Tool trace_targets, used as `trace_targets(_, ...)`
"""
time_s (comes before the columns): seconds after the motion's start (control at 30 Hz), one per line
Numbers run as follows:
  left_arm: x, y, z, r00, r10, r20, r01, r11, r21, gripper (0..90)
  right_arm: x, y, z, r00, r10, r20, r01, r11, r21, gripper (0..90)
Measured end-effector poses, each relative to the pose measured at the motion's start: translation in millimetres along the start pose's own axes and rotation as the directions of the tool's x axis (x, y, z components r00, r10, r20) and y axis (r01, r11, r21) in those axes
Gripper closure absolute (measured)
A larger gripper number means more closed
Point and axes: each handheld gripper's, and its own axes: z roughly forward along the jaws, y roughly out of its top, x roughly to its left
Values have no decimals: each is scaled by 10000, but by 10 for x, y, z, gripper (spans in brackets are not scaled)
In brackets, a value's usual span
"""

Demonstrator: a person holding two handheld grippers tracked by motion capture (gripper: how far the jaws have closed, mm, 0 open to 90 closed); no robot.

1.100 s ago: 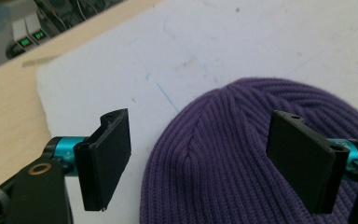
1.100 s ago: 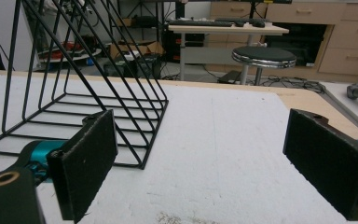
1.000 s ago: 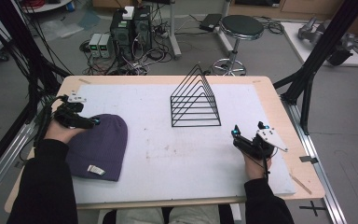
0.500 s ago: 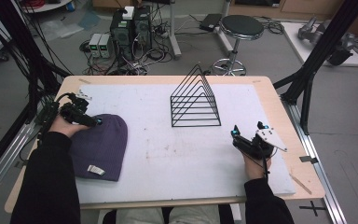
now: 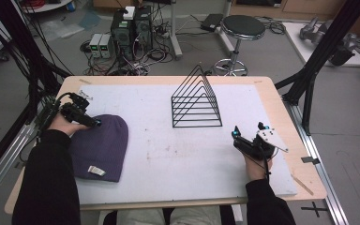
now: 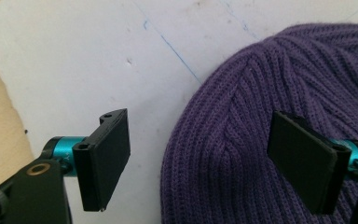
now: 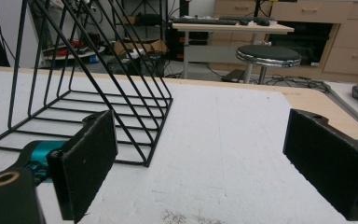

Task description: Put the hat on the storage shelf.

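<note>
The counter (image 5: 281,108) has a pale wooden top under a white mat, and it stands on a grey floor (image 5: 351,103). Beyond its far edge stands a round black stool (image 5: 243,27) on a chrome base. Left of the stool, computer towers (image 5: 132,29) sit among tangled cables. Behind the stool are wooden drawers (image 7: 354,32) and a desk (image 7: 233,28).

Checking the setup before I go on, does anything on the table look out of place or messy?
Nothing stands out. The purple beanie lies flat on the white mat, the black wire rack stands upright, and both hand-held grippers are open. The mat only shows faint scuffs and a thin blue line.
</note>
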Motion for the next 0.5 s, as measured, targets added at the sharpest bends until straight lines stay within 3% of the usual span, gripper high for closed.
trace_targets(0.13,-26,2,58,9998,73,205,-76,9998,163,213,0,-1,3,10000,-25,3,25,10000,-8,91)
trace_targets(0.23,-32,-11,138,9992,61,403,-85,9982,595,203,1,-2,3,10000,-4,9,4,10000,-7,91)
trace_targets(0.3,-23,-29,203,9989,-118,450,76,9956,938,177,-3,-2,3,10000,-23,27,23,10000,19,91)
trace_targets(0.5,35,-55,265,9941,-777,750,695,9919,1062,150,2,-4,1,10000,-89,13,89,9999,76,91)
